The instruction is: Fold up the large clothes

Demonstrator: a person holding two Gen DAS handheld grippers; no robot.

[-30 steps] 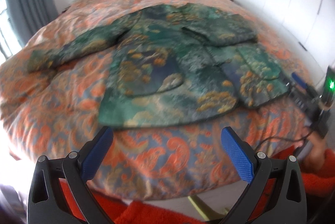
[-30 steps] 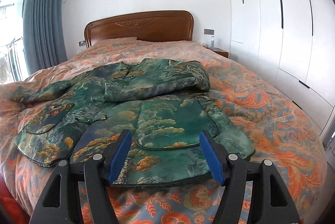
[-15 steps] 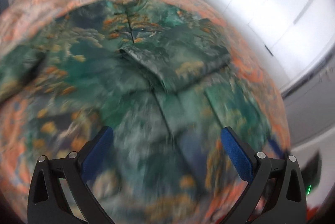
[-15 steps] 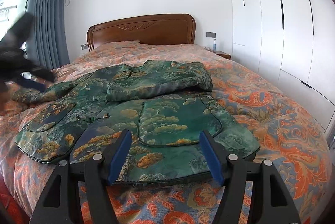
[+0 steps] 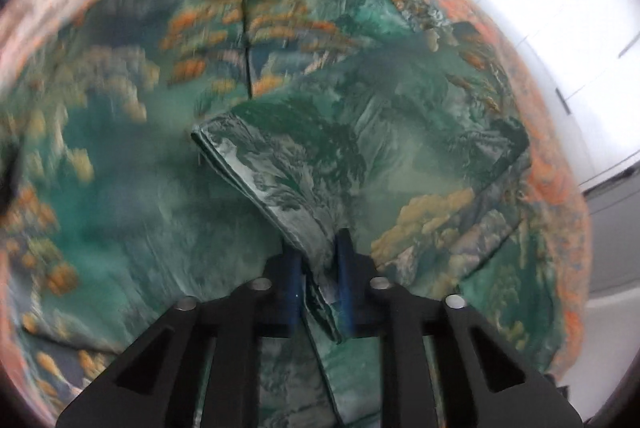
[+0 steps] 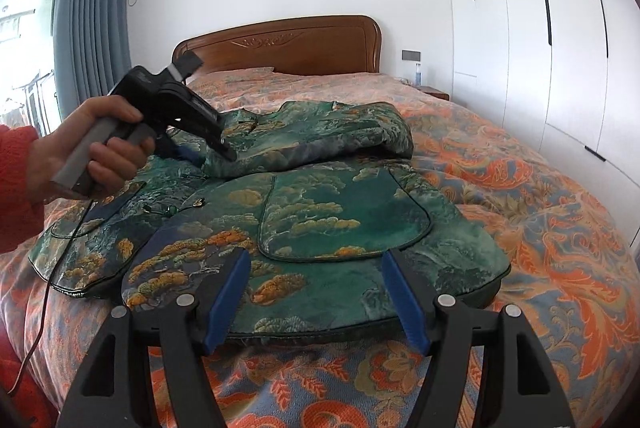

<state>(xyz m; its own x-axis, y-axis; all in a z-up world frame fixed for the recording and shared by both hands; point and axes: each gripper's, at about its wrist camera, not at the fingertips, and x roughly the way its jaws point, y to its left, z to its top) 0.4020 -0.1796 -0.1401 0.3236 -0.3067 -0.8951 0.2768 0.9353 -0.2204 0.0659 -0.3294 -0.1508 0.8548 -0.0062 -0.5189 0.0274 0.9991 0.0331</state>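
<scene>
A green jacket with gold and orange patterns (image 6: 320, 212) lies spread on the bed, front up. One sleeve (image 6: 328, 144) is folded across its chest. My left gripper (image 5: 318, 268) is shut on the cuff end of that folded sleeve (image 5: 304, 196); it also shows in the right wrist view (image 6: 208, 144), held by a hand over the jacket's middle. My right gripper (image 6: 316, 296) is open and empty, just above the jacket's hem near the foot of the bed.
An orange and blue patterned bedspread (image 6: 540, 228) covers the bed. A wooden headboard (image 6: 280, 44) stands at the far end. White wardrobes (image 6: 560, 28) line the right side, a blue curtain (image 6: 92, 28) the left. A thin cable (image 6: 52, 268) trails from the left gripper.
My left gripper moved from the bed's foot in over the jacket and closed on the folded sleeve's cuff. My right gripper has stayed open near the hem.
</scene>
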